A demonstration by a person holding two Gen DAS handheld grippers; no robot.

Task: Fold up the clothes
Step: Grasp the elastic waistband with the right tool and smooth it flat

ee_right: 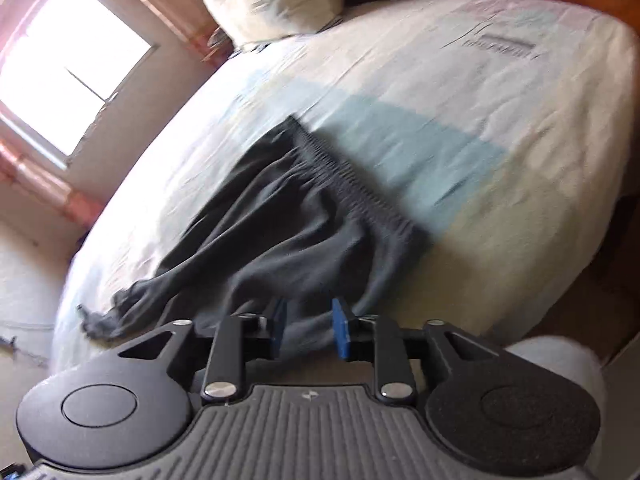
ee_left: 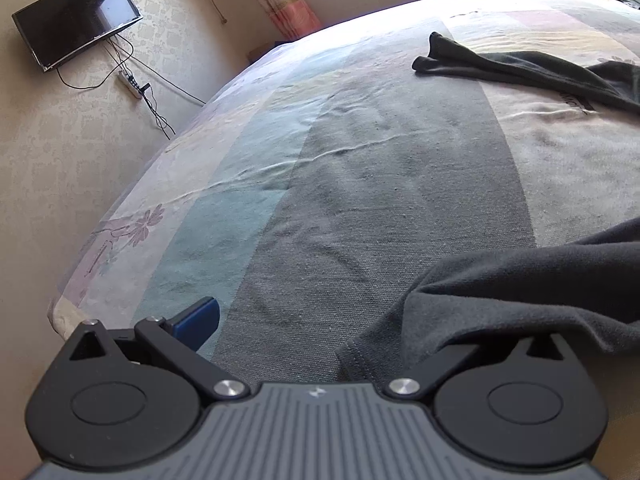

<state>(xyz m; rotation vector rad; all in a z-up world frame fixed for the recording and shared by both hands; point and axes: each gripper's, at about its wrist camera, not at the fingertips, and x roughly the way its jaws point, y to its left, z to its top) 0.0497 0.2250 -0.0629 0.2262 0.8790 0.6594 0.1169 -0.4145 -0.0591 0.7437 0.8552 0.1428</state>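
The dark grey trousers lie crumpled on the bed, waistband toward the far side, the legs spreading toward the near edge; the cloth looks soft, light and limp, so I judge it will sag and slide, not keep a shape. The right tool stands partly apart, its blue pads not pressing anything; cloth is seen beyond the gap, not pinched. The left tool is spread wide; one pad is hidden under a grey fold, so it grasps nothing that I can see. The ribbed waistband seems the firmest place to take hold, at its two corners.
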